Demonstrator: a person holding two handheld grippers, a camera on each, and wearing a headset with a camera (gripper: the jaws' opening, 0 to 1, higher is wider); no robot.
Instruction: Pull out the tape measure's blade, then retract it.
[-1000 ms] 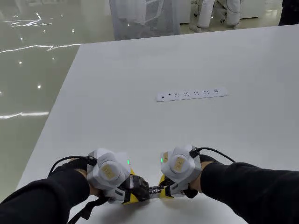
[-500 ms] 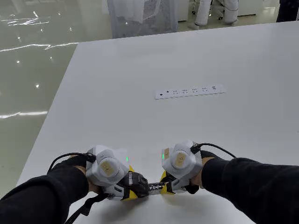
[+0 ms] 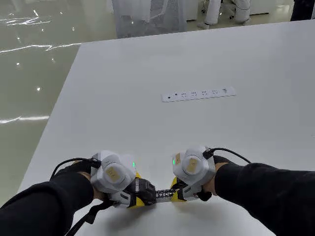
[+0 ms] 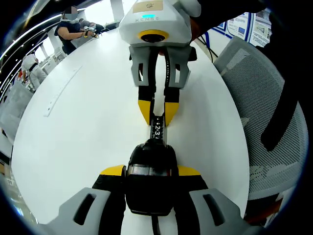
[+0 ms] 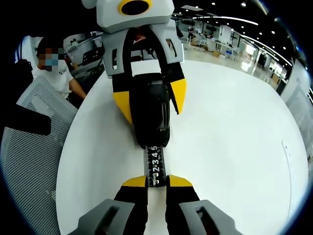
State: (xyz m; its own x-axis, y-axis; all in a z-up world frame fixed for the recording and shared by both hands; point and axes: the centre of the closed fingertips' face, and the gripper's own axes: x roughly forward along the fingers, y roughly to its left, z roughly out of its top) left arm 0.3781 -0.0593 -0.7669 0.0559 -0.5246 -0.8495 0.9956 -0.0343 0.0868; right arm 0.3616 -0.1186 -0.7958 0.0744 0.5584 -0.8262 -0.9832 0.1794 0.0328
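A black tape measure case (image 3: 144, 191) sits low over the white table's near edge, and my left gripper (image 3: 132, 197) is shut on it. In the left gripper view the case (image 4: 151, 176) lies between the yellow-tipped jaws of my left gripper (image 4: 150, 171). A short length of numbered blade (image 4: 157, 129) runs out to my right gripper (image 4: 157, 108), which is shut on its end. In the right gripper view the blade (image 5: 154, 159) leads from my right gripper (image 5: 156, 182) back to the case (image 5: 151, 110). In the head view my right gripper (image 3: 178, 194) is close beside the case.
A white power strip (image 3: 198, 94) lies across the middle of the table (image 3: 123, 113). The table's left edge drops to a glossy floor. A grey mesh chair (image 4: 254, 98) stands behind the near edge. People stand in the background.
The head camera has shifted slightly. My right gripper has eased a little to the right, so slightly more blade shows between the grippers.
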